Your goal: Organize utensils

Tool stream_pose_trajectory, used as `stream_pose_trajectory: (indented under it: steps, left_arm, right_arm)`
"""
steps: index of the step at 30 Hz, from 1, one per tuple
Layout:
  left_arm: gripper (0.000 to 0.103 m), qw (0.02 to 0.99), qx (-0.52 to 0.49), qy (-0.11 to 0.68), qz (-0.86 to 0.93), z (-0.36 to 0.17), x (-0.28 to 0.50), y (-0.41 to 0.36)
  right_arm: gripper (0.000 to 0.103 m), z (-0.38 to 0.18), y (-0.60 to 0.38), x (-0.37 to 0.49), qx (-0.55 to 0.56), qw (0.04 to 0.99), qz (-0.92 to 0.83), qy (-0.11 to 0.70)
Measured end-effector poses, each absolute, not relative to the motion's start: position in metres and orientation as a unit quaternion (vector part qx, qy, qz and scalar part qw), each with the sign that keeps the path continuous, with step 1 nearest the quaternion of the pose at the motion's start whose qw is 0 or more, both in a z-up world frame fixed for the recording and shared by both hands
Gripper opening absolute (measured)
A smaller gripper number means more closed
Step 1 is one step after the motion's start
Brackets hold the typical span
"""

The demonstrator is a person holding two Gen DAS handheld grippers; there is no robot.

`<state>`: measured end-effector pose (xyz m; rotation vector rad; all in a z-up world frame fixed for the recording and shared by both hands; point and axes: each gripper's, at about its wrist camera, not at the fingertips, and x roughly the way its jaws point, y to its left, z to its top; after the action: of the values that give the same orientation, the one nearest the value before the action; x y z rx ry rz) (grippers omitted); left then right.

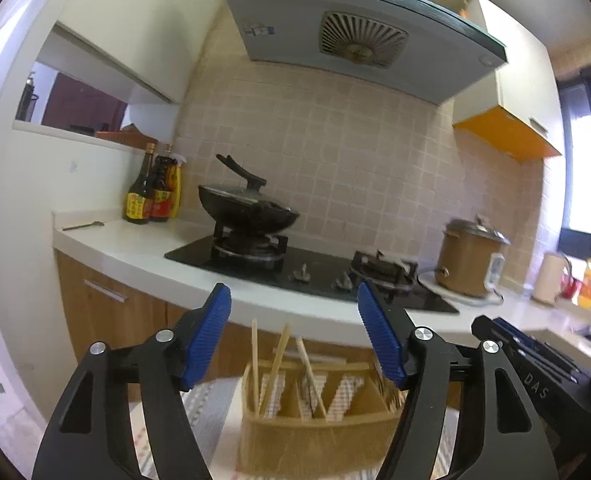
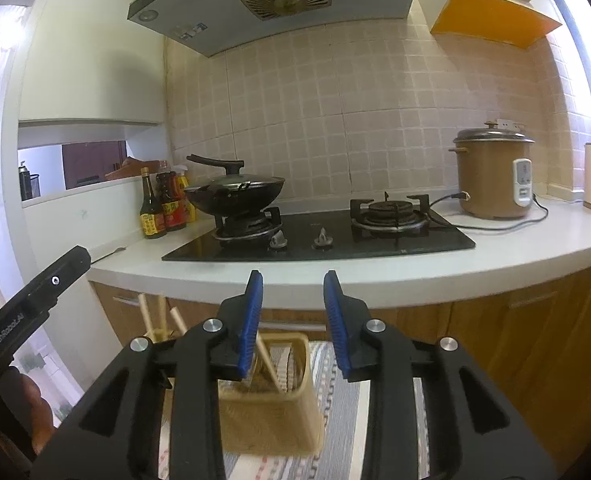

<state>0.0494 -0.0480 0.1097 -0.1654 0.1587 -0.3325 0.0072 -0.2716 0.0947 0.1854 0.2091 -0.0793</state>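
A woven tan utensil holder (image 1: 315, 428) with several compartments stands on a striped cloth (image 1: 207, 408) just below my left gripper (image 1: 293, 288). That gripper is open wide with nothing between its blue pads (image 1: 211, 336). Three wooden chopsticks (image 1: 279, 356) stand upright in the holder's left compartments. In the right wrist view the same holder (image 2: 271, 412) sits under my right gripper (image 2: 292, 280), which is open by a narrower gap and holds nothing. One chopstick (image 2: 267, 364) leans in the holder behind the left pad. More chopsticks (image 2: 161, 314) stick up further left.
Behind the holder runs a white countertop (image 2: 375, 272) with a black gas hob (image 2: 319, 240), a lidded wok (image 2: 235, 192), sauce bottles (image 2: 151, 208), a brown rice cooker (image 2: 491, 172) and a lone spoon (image 1: 83, 225). A hand (image 2: 31, 400) holds the left gripper's body (image 2: 35, 300).
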Motion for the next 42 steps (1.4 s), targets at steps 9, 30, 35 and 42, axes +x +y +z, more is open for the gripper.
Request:
stream_pose_trajectory:
  steps: [9, 30, 35, 42]
  left_arm:
    - [0.079, 0.987, -0.036, 0.094, -0.129, 0.085, -0.002, -0.029]
    - [0.084, 0.991, 0.008, 0.131, -0.034, 0.009, 0.012, -0.027]
    - [0.086, 0.992, 0.021, 0.125, -0.026, 0.005, 0.012, -0.031]
    - [0.09, 0.991, 0.048, 0.119, -0.035, 0.003, 0.007, -0.044]
  right_arm:
    - [0.039, 0.062, -0.257, -0.04, 0.081, 0.986, -0.062, 0.135]
    - [0.079, 0.009, -0.221, -0.051, 0.003, 0.986, -0.115, 0.122]
    - [0.081, 0.004, -0.224, -0.048, 0.015, 0.985, -0.108, 0.132]
    - [0.081, 0.001, -0.222, -0.048, 0.011, 0.984, -0.111, 0.136]
